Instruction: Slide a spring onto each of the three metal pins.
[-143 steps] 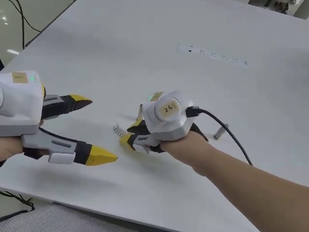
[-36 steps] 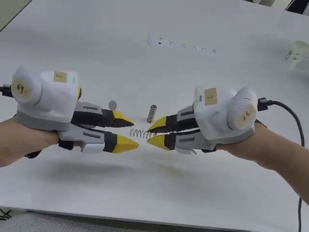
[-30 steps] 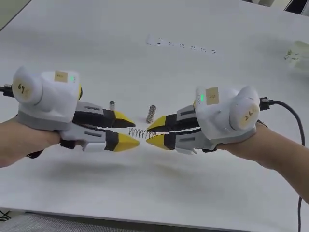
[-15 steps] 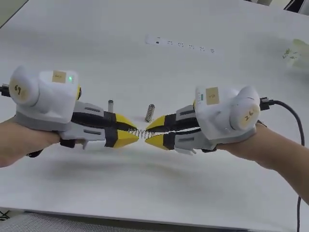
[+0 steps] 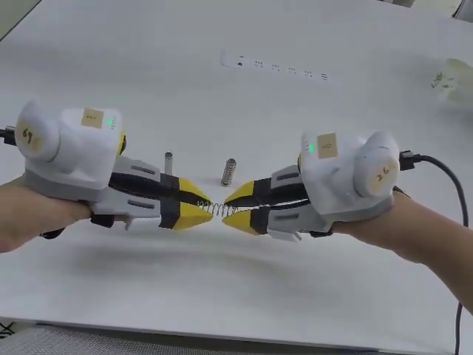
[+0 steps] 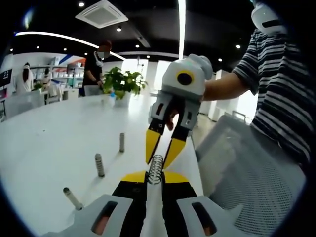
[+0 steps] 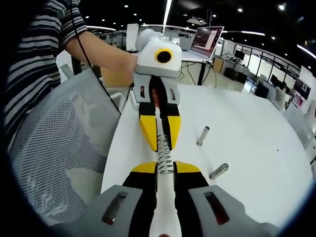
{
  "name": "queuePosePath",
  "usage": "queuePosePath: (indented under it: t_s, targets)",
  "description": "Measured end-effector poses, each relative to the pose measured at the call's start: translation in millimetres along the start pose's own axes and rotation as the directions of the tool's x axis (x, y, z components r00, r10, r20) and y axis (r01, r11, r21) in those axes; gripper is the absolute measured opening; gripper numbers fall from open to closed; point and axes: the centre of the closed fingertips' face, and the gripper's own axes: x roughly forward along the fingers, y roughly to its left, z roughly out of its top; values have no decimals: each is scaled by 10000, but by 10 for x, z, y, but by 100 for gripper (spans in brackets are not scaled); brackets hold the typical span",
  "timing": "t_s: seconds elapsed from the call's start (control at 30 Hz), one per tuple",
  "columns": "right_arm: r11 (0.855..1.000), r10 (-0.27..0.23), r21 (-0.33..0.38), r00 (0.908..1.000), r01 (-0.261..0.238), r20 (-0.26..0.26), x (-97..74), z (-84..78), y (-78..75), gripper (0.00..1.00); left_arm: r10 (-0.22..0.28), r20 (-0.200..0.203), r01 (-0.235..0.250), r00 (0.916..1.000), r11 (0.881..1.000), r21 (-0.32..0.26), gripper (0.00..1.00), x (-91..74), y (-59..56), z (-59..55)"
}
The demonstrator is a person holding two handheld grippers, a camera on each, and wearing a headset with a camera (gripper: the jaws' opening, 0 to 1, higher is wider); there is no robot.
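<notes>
Both sides meeting nose to nose just above the white table (image 5: 310, 296). At left, left gripper (image 5: 205, 208), fingers pinched together on 1 end of a thin spring (image 6: 156, 168). Behind it, upright on the table, a bare pin (image 5: 168, 161). In the middle, the spring stretched level in the air between both sets of yellow tips, clear of the table. Just behind, a 2nd pin (image 5: 229, 171) with a spring of its own on it. At right, right gripper (image 5: 227, 208), fingers clamped on the spring's other end, black cable (image 5: 443, 192) trailing from its body. In the left gripper view, a 3rd pin (image 6: 73, 198), bare, nearest the camera, leaning in the picture. Far back, a power strip (image 5: 277, 65).
</notes>
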Motion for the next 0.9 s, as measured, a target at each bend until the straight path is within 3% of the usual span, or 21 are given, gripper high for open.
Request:
queuePosePath:
  t_s: [0.4,0.9]
  targets:
    - [9997,41,244,9999,-39,-94,-3,-74,25,8,-82,-102,83,9999,10000,26,2,0,-39,-6]
    - [9993,-45,-370,9997,36,-228,-17,-52,24,7,-104,-211,105,9997,9999,13,2,0,-33,-35]
